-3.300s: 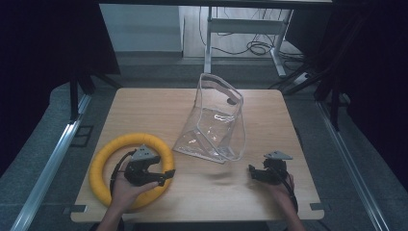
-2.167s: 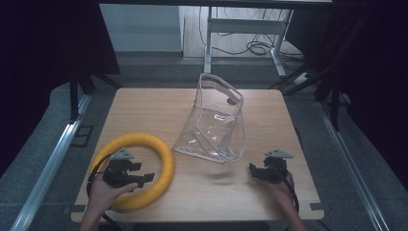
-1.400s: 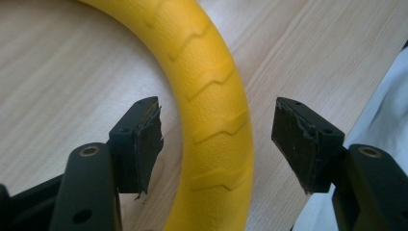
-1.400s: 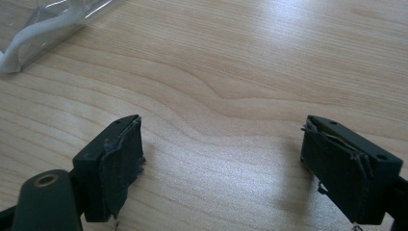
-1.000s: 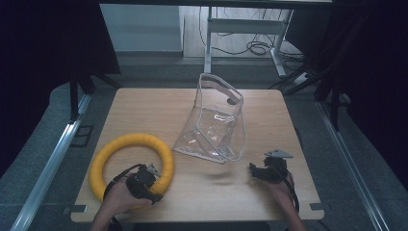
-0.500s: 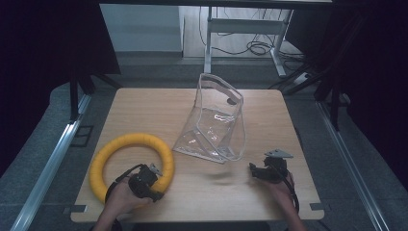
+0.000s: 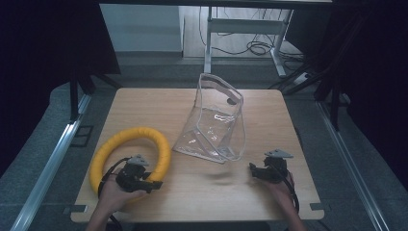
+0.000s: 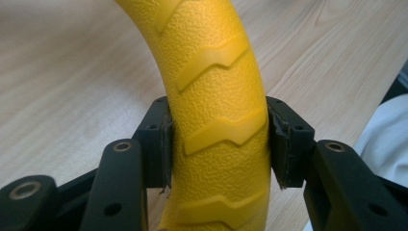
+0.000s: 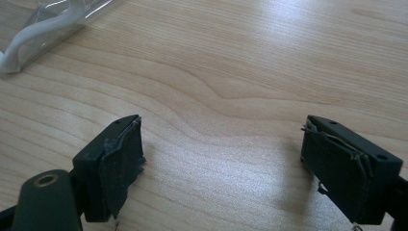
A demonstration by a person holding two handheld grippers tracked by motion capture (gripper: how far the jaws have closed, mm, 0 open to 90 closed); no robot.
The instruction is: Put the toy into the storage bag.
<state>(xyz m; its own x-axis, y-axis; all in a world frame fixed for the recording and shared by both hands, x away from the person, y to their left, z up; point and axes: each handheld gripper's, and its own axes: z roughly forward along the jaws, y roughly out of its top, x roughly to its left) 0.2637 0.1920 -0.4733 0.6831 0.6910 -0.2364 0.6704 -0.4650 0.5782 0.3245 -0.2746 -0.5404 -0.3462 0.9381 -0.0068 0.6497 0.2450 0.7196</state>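
Squarely between the left claw (image 8: 216, 144) pads, yellow ring (image 8: 216, 86), clamped.

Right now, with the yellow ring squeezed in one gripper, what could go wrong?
1. The left gripper pinches the yellow ring at just one spot on its near side, so the far side may droop or swing when lifted.
2. The clear bag stands close beside the ring; a swinging ring could knock it over.
3. The right gripper is open over bare table, holding nothing, so the bag has no support if bumped.
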